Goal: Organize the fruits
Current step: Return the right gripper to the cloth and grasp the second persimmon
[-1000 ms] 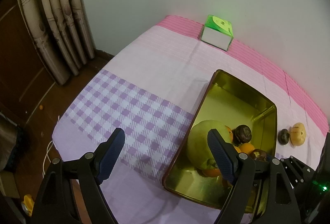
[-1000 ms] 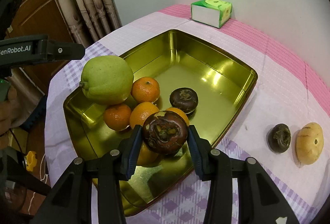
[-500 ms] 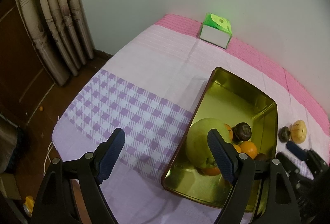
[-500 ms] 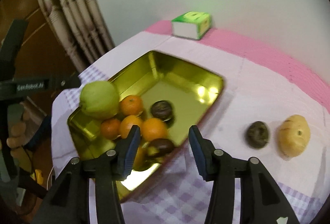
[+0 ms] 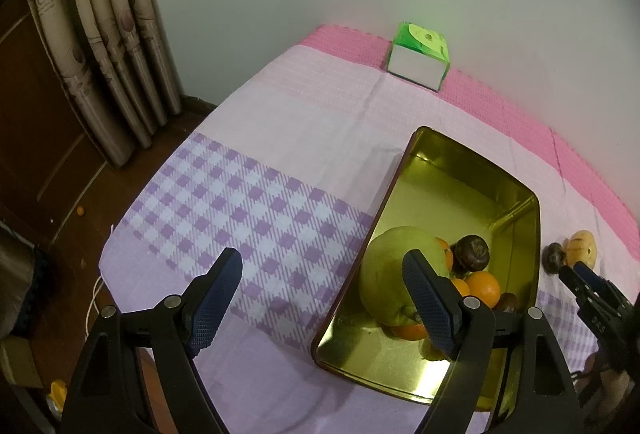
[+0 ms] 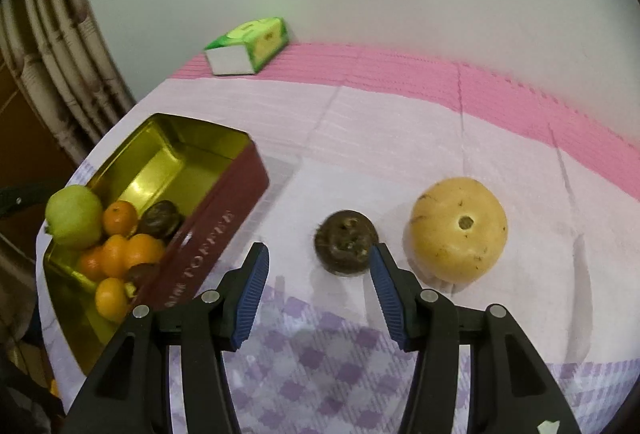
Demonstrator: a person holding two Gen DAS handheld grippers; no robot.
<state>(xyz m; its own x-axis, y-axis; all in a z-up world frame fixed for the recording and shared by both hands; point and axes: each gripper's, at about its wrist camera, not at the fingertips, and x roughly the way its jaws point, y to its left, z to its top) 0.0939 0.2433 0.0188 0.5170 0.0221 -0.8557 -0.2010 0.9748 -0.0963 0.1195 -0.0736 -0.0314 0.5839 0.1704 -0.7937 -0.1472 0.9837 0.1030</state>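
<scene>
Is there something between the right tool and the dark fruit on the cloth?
Nothing visible. The right tool is open, and the dark fruit lies just ahead of its fingers, only bare cloth around it. The yellow fruit sits off to the right.

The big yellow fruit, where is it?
In the right wrist view, the big yellow fruit lies on the tablecloth, right of the dark brown fruit, outside the tin.
</scene>
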